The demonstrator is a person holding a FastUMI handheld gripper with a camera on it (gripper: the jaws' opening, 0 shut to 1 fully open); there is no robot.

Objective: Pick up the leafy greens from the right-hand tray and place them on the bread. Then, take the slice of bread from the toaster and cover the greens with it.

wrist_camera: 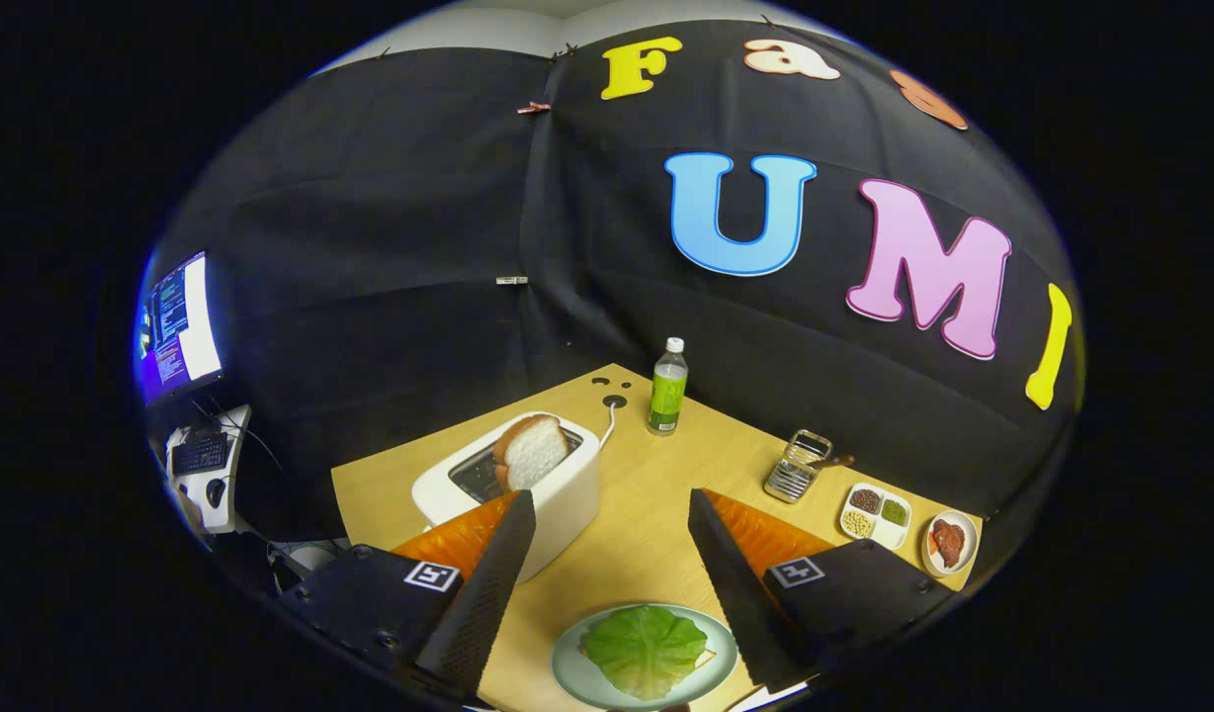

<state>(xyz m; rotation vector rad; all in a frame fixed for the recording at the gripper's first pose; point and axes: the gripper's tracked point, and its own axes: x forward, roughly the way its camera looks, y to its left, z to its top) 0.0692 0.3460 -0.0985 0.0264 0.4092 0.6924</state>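
Gripper view: the gripper [612, 514] fingers are spread, holding nothing; the bread [534, 450] stands in the toaster [567, 485], ahead and left.

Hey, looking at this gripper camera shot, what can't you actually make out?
- Bread under the leafy greens: the leaf covers nearly all of it; only a sliver shows on the plate.
- Lower part of the bread slice: sunk in the toaster slot.
- Toaster's near side: behind one finger of the open, empty tongs.
- Contents of the divided dish and small plate: too small to identify.
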